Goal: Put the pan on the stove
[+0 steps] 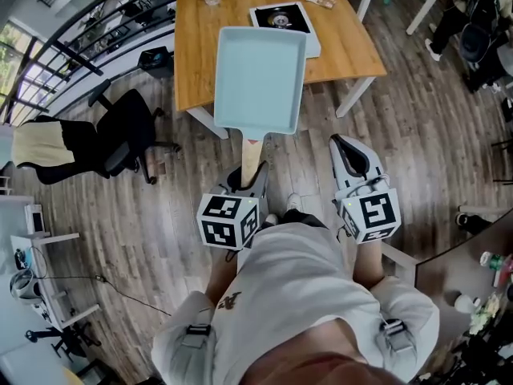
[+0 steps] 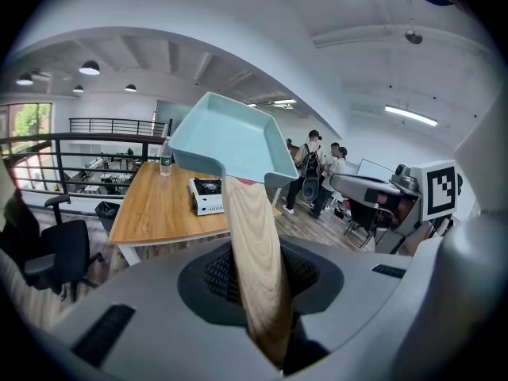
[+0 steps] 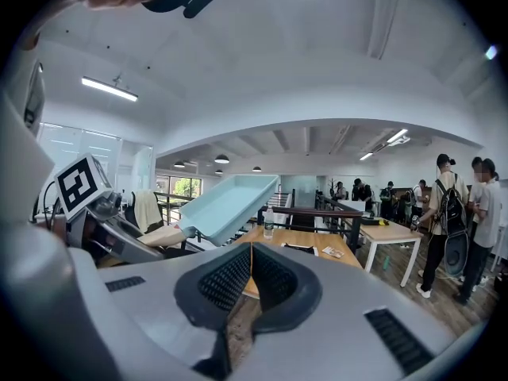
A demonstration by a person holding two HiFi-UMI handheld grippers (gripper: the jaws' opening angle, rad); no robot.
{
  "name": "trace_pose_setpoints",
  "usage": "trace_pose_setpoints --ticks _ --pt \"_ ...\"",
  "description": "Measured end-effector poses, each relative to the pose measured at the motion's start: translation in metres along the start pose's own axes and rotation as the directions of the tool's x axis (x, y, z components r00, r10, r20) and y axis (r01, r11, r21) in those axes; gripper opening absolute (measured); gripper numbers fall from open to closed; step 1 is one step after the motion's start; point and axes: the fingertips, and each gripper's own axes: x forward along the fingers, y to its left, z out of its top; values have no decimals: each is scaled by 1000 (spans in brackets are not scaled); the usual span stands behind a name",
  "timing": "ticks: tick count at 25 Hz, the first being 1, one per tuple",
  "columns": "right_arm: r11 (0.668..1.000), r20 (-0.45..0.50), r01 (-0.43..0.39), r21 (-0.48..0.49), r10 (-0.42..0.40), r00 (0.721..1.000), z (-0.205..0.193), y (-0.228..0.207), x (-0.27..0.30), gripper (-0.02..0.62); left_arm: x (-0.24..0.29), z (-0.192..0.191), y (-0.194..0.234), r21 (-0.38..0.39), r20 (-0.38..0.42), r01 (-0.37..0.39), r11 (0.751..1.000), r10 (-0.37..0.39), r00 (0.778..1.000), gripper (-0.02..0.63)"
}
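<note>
Two tongs checked, left to right. Left tongs clamped on the wooden handle of the pale blue pan, gripped at the handle's near end so the pan rides level and well out in front. Pan held aloft, apparently short of the counter, not yet on the stove standing there. Right tongs closed on nothing, held alongside, likely in reserve to steady the set-down.
</note>
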Motion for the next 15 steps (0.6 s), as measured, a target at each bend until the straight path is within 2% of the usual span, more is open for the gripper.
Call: trace_pose_setpoints --ticks 15 --pt "996 9 -92 -2 92 996 3 -40 35 21 39 34 -2 -20 27 -67 998 68 997 100"
